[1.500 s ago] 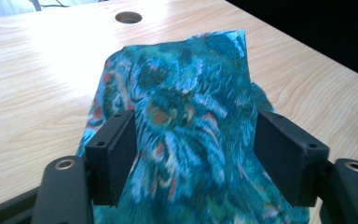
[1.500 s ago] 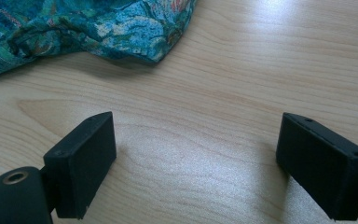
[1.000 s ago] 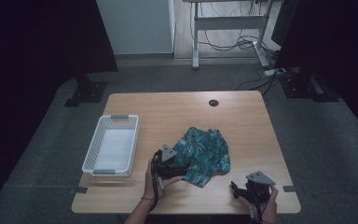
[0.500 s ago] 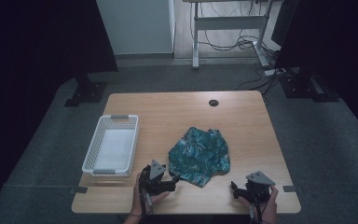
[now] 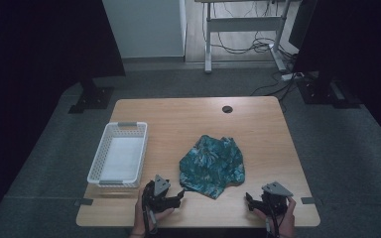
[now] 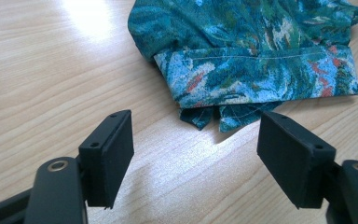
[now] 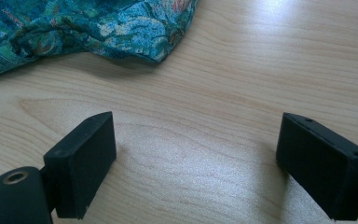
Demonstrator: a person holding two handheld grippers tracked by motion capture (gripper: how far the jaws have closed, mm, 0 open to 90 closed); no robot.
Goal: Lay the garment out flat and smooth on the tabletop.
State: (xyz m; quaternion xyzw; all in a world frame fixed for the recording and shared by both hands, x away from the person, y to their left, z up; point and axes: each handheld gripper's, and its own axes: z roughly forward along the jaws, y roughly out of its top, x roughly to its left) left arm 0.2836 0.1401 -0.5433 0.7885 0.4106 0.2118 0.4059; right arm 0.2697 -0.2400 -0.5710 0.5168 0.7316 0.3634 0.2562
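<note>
On the near half of the wooden table (image 5: 258, 124) lies a crumpled teal patterned cloth (image 5: 212, 165), loosely bunched, its hemmed corner pointing toward the person. The left gripper (image 5: 179, 196) sits just short of that corner with jaws spread wide and nothing between them; from its own view the hem (image 6: 256, 79) lies directly ahead, which suggests a line-up for a pinch on the edge. The right gripper (image 5: 250, 201) rests near the front edge, clear of the fabric, jaws likewise apart and empty. A white basket (image 5: 107, 161) stands to the left, apart from the cloth, apparently the intended receptacle.
</note>
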